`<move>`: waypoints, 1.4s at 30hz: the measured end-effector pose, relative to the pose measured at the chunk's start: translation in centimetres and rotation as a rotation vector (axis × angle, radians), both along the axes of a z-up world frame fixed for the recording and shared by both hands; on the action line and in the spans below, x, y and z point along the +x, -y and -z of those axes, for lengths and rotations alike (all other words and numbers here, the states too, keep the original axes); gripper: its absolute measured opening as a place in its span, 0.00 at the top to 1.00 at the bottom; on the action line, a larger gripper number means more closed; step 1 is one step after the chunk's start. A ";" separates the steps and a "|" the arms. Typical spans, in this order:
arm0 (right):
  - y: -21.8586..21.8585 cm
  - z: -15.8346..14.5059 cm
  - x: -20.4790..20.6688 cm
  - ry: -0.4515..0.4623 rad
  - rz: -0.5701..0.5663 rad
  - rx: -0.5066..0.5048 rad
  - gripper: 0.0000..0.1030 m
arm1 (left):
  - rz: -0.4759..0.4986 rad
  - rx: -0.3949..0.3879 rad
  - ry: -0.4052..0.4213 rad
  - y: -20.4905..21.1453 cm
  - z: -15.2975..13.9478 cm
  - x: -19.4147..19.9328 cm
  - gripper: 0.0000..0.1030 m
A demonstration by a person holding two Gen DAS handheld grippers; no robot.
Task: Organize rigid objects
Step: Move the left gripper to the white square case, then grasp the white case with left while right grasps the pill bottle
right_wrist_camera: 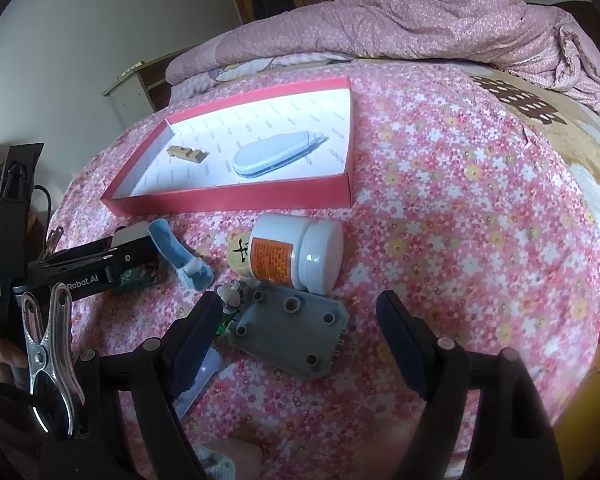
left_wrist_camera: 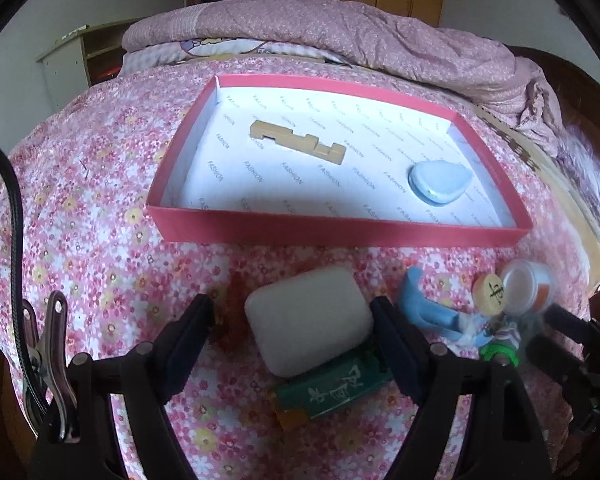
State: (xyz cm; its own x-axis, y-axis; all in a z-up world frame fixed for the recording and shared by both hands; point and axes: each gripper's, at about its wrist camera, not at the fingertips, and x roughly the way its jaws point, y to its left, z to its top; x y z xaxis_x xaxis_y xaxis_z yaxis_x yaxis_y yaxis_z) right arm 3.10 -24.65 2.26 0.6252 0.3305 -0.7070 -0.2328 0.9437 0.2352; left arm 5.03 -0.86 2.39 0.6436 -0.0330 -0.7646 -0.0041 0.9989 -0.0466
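Pink floral bedding (left_wrist_camera: 100,208) covers the bed you work on, with a rumpled quilt (right_wrist_camera: 420,28) at the far end. Your red box (left_wrist_camera: 340,232) sits on it, holding a wooden block (left_wrist_camera: 296,140) and a blue teardrop case (left_wrist_camera: 440,182). Your left gripper (left_wrist_camera: 292,320) is spread wide around a white case (left_wrist_camera: 308,324), which lies partly on a green card (left_wrist_camera: 332,388); neither finger clearly touches it. Just beside it lie a blue holder (left_wrist_camera: 424,308), a round wooden piece (left_wrist_camera: 490,292) and a white jar (right_wrist_camera: 300,254). Your right gripper (right_wrist_camera: 300,320) is wide open and holds nothing, straddling a grey plate (right_wrist_camera: 292,328) below the jar.
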 end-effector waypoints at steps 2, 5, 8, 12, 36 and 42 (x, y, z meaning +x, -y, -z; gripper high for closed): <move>0.0 0.0 0.0 -0.001 0.004 0.007 0.21 | 0.015 0.032 0.011 0.3 0.1 -0.1 0.21; 0.1 -0.2 -0.1 0.004 0.012 0.023 0.21 | 0.035 0.062 0.020 0.6 0.2 -0.3 0.26; 0.2 -0.6 0.1 0.010 0.024 0.038 0.21 | 0.054 0.067 0.033 0.5 0.2 -0.7 0.35; -0.1 -0.8 0.9 0.007 0.041 0.063 0.27 | 0.069 0.054 0.049 0.1 0.3 -1.0 0.36; -1.2 0.9 1.4 0.054 0.085 0.020 0.40 | 0.056 0.153 0.101 -0.3 0.4 -1.1 0.24; -1.2 0.9 1.1 0.071 0.084 0.026 0.40 | 0.070 0.118 0.093 -0.9 0.1 -1.5 0.22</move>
State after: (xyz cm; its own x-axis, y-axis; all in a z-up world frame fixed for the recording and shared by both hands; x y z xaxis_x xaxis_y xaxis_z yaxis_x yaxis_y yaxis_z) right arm 4.20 -23.41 1.35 0.6996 0.2924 -0.6520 -0.1704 0.9544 0.2452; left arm 3.49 0.04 2.31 0.7114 0.0065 -0.7027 0.0646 0.9951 0.0746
